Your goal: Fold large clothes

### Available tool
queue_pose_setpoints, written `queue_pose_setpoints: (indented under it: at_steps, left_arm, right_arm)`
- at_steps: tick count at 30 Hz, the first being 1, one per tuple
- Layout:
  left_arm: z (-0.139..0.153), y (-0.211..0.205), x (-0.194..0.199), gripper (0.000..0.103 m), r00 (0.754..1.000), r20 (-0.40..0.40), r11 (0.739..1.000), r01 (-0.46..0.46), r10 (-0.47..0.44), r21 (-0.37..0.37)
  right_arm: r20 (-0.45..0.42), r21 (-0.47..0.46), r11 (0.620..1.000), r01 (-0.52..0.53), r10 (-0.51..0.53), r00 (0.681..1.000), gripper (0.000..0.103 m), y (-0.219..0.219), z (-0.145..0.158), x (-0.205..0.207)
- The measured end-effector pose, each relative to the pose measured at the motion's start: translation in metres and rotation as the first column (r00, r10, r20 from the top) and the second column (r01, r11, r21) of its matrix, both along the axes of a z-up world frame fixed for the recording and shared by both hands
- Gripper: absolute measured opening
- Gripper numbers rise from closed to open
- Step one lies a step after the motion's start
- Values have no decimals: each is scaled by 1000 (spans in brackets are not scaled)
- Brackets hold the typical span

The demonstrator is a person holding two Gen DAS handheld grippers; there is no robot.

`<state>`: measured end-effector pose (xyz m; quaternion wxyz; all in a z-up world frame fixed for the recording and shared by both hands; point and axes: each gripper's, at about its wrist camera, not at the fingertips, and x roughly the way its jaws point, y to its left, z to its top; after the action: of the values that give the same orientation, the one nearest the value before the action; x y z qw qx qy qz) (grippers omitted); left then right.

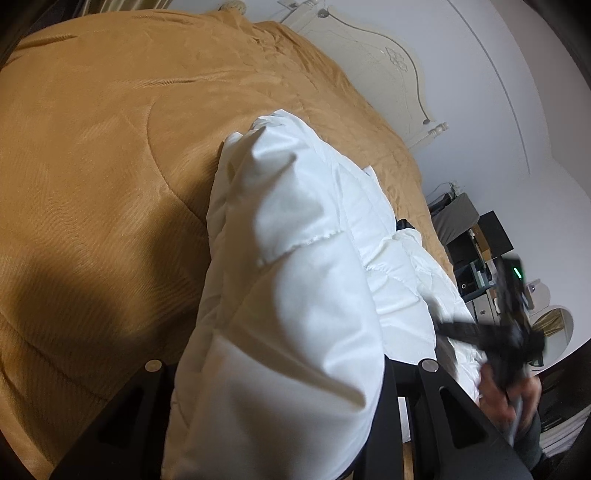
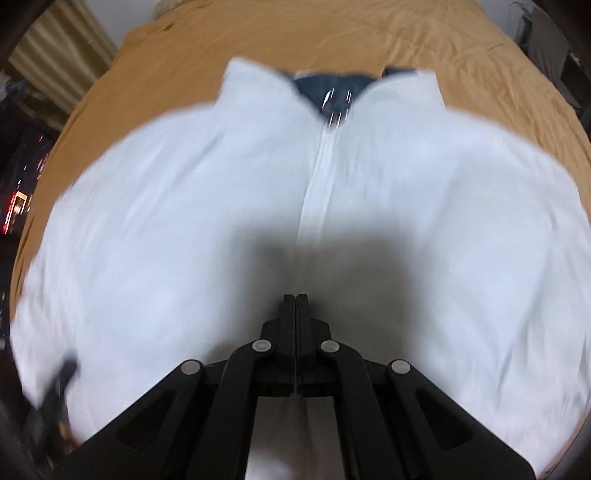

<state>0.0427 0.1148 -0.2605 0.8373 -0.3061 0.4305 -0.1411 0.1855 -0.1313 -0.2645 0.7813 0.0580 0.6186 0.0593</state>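
Observation:
A white puffy jacket (image 2: 184,221) lies front-up on a tan bedspread (image 2: 332,33), zipper (image 2: 317,177) closed, dark lining at the collar (image 2: 332,83). In the left wrist view a thick fold of the jacket (image 1: 288,295) rises between my left gripper's fingers (image 1: 436,380) and hides the tips; the jaws look closed on it. My right gripper (image 2: 296,297) is shut and empty, hovering over the jacket's lower middle. The right gripper also shows blurred in the left wrist view (image 1: 506,332), held by a hand.
The tan bedspread (image 1: 110,166) covers a wide bed with a cream headboard (image 1: 388,62). A cluttered desk with dark boxes (image 1: 480,251) stands beside the bed. Curtains (image 2: 59,48) hang at the far left.

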Motion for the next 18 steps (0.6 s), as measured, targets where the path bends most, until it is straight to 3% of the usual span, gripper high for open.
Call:
queue_pose_setpoints:
  at_steps: [5, 7, 13, 16, 18]
  left_arm:
    - [2, -5, 0, 29, 1000, -4, 1000, -3, 3, 4]
    - [3, -6, 0, 29, 1000, -5, 1000, 0, 0, -7]
    - [13, -5, 1, 29, 1000, 6, 999, 25, -25, -23]
    - [12, -4, 3, 29, 1000, 3, 999, 25, -25, -22]
    - [7, -3, 4, 29, 1000, -17, 999, 14, -14, -40]
  right_arm:
    - [-55, 74, 995, -74, 78, 995, 0, 5, 7, -83]
    - [-46, 41, 992, -122, 124, 991, 0, 14, -1, -99]
    - [-33, -2, 987, -159, 159, 987, 0, 27, -33, -103]
    - [-58, 42, 992, -120, 122, 991, 0, 22, -20, -98]
    - [-25, 61, 994, -89, 90, 996, 0, 13, -9, -68]
